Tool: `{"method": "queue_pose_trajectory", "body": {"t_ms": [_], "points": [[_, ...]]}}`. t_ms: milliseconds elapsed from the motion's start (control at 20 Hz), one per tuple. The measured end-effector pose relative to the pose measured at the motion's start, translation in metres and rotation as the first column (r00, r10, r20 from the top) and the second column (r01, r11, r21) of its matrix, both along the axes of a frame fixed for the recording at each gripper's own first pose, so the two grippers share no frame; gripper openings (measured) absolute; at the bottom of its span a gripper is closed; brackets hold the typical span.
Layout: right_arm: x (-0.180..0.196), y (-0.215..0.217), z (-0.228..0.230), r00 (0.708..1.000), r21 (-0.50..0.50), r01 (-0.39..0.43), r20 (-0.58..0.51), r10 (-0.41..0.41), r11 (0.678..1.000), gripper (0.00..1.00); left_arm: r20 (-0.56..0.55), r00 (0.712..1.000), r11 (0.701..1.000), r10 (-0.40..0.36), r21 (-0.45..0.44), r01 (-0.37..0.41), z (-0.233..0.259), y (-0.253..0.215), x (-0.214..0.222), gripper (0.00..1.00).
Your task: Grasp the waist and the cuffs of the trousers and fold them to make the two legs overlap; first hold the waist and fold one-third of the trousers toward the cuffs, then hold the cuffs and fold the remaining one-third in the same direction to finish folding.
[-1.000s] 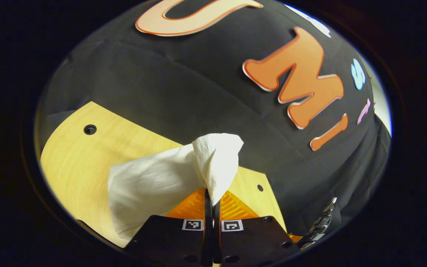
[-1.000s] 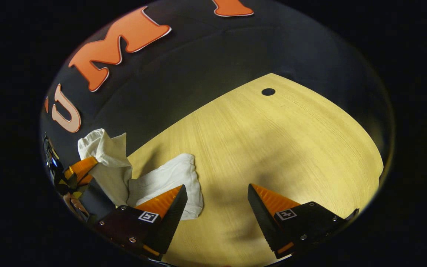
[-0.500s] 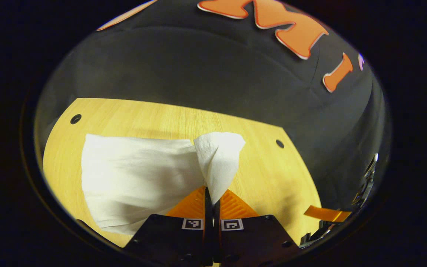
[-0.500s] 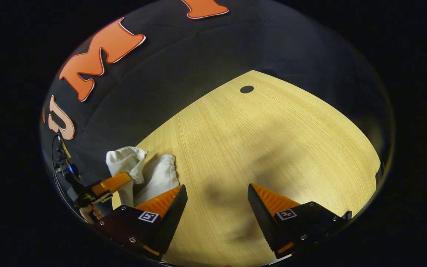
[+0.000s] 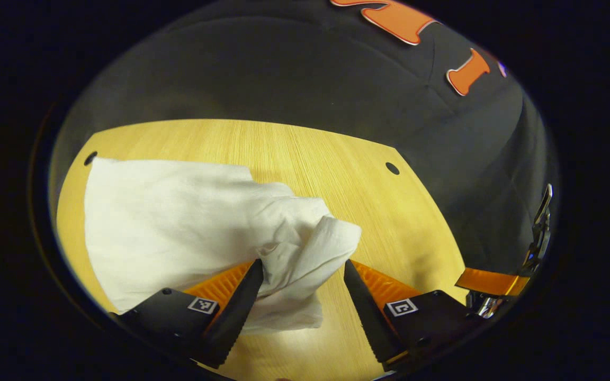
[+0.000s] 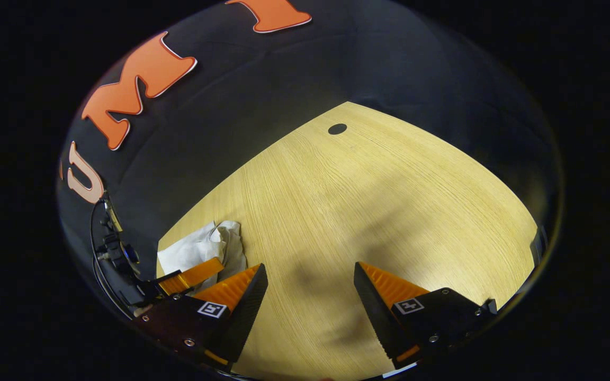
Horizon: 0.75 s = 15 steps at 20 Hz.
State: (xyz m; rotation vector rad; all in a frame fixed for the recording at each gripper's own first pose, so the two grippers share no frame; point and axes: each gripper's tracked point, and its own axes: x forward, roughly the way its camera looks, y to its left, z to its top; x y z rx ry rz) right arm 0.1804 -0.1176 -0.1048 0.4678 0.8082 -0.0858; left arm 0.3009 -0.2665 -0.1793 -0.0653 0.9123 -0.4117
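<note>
**Trousers set down, both tongs spread**

Trousers [image 5: 178, 222] lay flat on the table [image 5: 305, 153], spreading ahead and to the left of the left gripper [image 5: 301, 270]. A bunched end of the cloth sat humped between its fingers, which stood wide apart; whether the cloth touched either finger could not be told. That gap suggested a release, the white cloth resting under its own weight rather than being held. The right gripper [image 6: 310, 272] was equally wide and held nothing, hovering over bare wood with the trousers [image 6: 204, 248] off to its left, probably parked clear so the fold could settle. Behind the table hung the wall [image 5: 284, 69] of black cloth.
</note>
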Motion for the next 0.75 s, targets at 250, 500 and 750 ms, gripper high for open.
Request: {"method": "queue_pose_trajectory", "body": {"t_ms": [250, 500, 750], "points": [[0.002, 0.026, 0.024, 0.993, -0.089, -0.095, 0.064, 0.101, 0.991, 0.98, 0.164, 0.987, 1.0, 0.0, 0.029, -0.004, 0.069, 0.044, -0.012, 0.99], [0.009, 0.055, 0.063, 0.959, -0.231, -0.183, 0.17, 0.225, 0.956, 0.99, 0.375, 0.921, 0.992, 0.102, 0.034, -0.123, 0.165, 0.092, -0.011, 0.99], [0.018, 0.094, 0.115, 0.893, -0.298, -0.224, 0.318, 0.318, 0.928, 0.98, 0.528, 0.82, 0.964, 0.222, 0.009, -0.267, 0.165, 0.088, -0.027, 0.99]]}}
